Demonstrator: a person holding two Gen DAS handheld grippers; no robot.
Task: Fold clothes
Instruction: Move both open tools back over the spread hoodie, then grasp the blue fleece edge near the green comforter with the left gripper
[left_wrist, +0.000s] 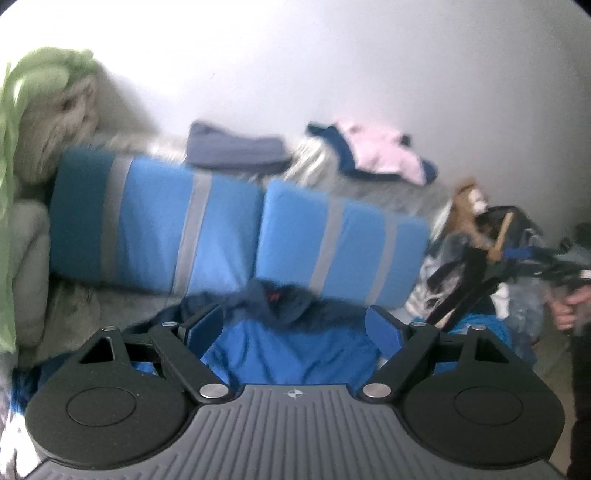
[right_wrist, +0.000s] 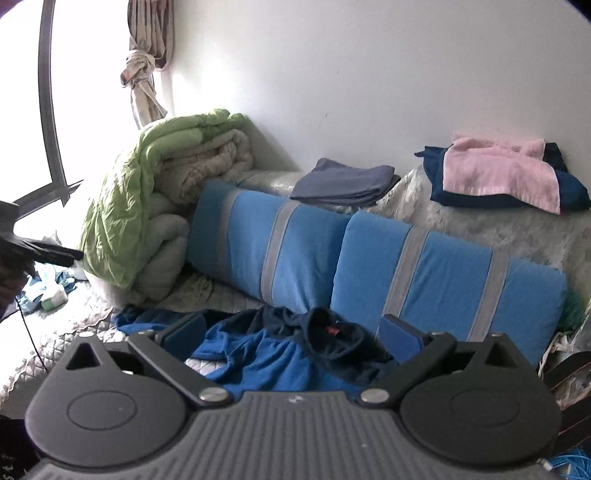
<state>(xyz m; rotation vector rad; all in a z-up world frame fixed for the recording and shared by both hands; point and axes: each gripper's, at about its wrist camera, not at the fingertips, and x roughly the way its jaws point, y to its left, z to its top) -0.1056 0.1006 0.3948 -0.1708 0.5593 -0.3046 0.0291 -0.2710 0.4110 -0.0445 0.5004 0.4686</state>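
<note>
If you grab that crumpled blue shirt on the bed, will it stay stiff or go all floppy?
Probably floppy: the blue shirt lies in soft wrinkles and bunches, so it would likely droop from the open right gripper. It looks thin, so probably light. Pushed, it would likely bunch up rather than slide.

We see a white wall (right_wrist: 369, 74) behind the bed (right_wrist: 498, 229), a knotted curtain (right_wrist: 146, 70), and a window (right_wrist: 92, 92) blazing with daylight.

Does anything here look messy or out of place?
Yes: the blue garment lies crumpled in front of the striped cushions, not yet folded, unlike the neat grey pile behind. Both tongs hover open over it.
</note>
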